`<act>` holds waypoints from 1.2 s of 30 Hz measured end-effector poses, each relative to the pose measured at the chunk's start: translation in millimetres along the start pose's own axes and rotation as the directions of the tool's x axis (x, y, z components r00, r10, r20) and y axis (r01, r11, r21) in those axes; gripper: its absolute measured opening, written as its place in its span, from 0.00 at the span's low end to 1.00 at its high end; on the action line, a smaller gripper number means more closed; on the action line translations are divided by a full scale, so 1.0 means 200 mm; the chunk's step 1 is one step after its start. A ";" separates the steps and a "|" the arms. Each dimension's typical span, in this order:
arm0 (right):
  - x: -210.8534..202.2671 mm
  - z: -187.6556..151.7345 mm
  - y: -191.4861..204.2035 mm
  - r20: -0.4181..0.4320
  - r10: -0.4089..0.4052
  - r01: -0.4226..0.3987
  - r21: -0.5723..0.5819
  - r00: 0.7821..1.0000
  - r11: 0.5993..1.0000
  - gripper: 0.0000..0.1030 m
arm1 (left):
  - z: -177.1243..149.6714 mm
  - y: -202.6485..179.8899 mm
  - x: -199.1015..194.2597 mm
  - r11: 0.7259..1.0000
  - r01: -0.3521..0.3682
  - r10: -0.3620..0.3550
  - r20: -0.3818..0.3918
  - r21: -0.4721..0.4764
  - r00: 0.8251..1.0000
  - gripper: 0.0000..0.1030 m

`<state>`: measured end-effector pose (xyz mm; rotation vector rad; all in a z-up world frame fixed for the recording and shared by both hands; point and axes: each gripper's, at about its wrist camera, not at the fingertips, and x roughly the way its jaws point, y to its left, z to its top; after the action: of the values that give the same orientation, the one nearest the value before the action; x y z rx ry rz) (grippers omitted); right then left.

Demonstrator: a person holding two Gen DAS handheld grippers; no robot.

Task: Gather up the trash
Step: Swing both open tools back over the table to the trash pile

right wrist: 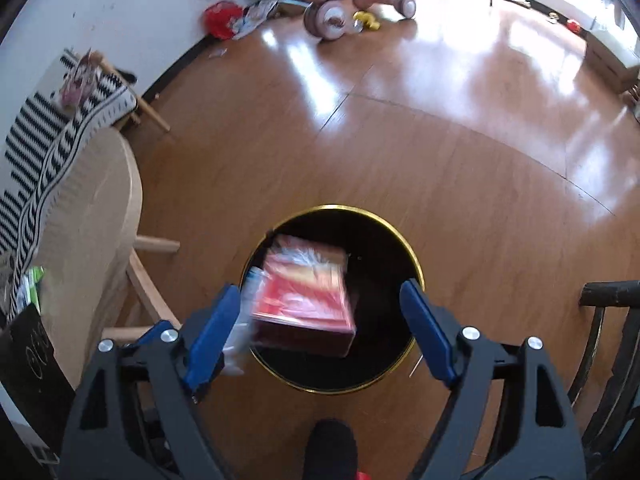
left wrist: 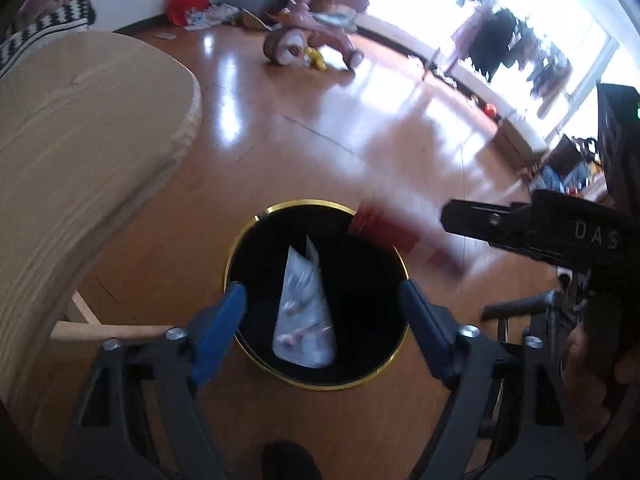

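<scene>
A black trash bin with a gold rim (left wrist: 280, 209) stands on the wooden floor below both grippers, and it also shows in the right wrist view (right wrist: 414, 256). A clear plastic wrapper (left wrist: 306, 312) lies inside it. A red box (right wrist: 306, 296) is blurred in mid-air over the bin mouth, free of the fingers; it shows as a red smear in the left wrist view (left wrist: 400, 236). My left gripper (left wrist: 320, 300) is open and empty above the bin. My right gripper (right wrist: 320, 300) is open above the bin, and its body shows in the left wrist view (left wrist: 532, 228).
A round light wooden table (left wrist: 80, 168) stands at the left, close to the bin, with its legs (right wrist: 152, 280) beside it. A pink tricycle (left wrist: 304, 40) and scattered clutter stand on the far floor. A dark chair back (right wrist: 608, 312) is at the right.
</scene>
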<state>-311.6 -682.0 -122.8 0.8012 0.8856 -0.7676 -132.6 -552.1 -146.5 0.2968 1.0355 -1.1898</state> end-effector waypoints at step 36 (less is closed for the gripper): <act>-0.41 -1.32 2.61 -0.172 0.464 -0.403 -0.791 0.869 0.461 0.87 | -1.07 1.67 -2.42 0.610 -0.492 0.723 0.183 -0.621 0.666 0.92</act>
<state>-4.5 -188.0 -15.1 0.1273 0.7981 0.1297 47.0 25.2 17.0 -0.0501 0.7265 -0.2562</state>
